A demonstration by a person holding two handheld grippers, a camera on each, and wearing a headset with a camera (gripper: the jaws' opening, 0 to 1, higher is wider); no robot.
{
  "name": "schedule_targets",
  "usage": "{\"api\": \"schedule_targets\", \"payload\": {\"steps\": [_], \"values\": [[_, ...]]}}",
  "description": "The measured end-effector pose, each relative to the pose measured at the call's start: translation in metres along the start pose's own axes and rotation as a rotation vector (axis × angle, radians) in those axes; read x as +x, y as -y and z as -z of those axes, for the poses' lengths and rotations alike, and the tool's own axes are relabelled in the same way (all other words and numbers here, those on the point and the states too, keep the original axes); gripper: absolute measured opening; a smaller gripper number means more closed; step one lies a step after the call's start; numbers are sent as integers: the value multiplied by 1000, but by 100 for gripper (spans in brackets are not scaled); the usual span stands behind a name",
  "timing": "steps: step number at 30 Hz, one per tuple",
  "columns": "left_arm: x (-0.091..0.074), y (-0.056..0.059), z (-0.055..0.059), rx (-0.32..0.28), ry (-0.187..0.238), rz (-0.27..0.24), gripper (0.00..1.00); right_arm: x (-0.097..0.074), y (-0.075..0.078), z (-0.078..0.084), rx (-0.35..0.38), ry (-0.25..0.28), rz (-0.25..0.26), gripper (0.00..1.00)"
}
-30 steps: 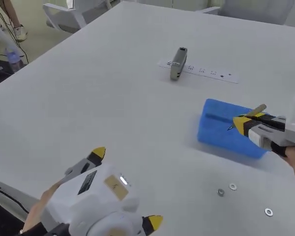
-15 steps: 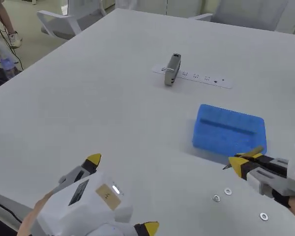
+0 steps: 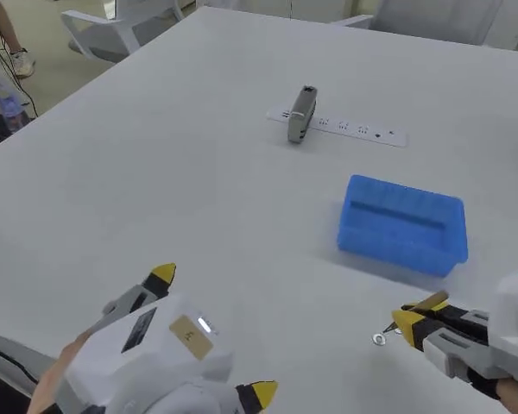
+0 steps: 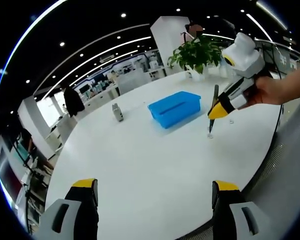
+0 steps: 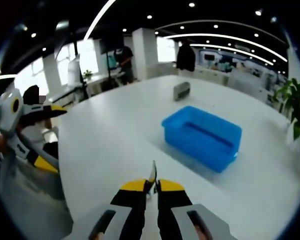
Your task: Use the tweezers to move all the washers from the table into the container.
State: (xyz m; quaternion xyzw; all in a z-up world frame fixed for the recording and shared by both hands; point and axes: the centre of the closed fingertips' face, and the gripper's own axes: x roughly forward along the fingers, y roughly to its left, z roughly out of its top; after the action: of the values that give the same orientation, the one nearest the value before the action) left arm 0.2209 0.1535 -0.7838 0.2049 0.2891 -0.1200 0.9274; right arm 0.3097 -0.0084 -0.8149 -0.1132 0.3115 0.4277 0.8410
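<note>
Tweezers [image 4: 213,102] sit clamped in the right tool [image 3: 413,317], tips just beside a washer [image 3: 379,339] on the tabletop [image 3: 198,190] near the blue container [image 3: 403,222]. Left tool [image 4: 154,185] hangs open.

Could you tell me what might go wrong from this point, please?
1. The washer lies flat on the smooth table, so the tweezers in the right tool may push or flick it away.
2. The blue container sits apart from it; a weakly pinched washer could drop on the way.
</note>
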Motion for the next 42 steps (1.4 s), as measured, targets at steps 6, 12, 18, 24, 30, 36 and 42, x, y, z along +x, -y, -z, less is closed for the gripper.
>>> {"api": "schedule_targets", "payload": {"steps": [6, 12, 18, 24, 30, 36, 42], "values": [[0, 0, 1, -1, -5, 0, 97, 1, 1, 3, 0, -12, 2, 4], [0, 0, 0, 1, -5, -1, 97, 4, 2, 2, -11, -16, 6, 4], [0, 0, 1, 3, -7, 0, 97, 6, -6, 4, -95, -24, 9, 3], [0, 0, 1, 4, -9, -1, 97, 8, -3, 3, -109, -27, 16, 2], [0, 0, 1, 2, -7, -1, 96, 6, 2, 0, -5, -32, 10, 2], [0, 0, 0, 4, -3, -1, 96, -4, 3, -17, 12, 10, 10, 2], [0, 2, 1, 4, -6, 9, 95, -13, 5, -41, -3, 51, 11, 2]]}}
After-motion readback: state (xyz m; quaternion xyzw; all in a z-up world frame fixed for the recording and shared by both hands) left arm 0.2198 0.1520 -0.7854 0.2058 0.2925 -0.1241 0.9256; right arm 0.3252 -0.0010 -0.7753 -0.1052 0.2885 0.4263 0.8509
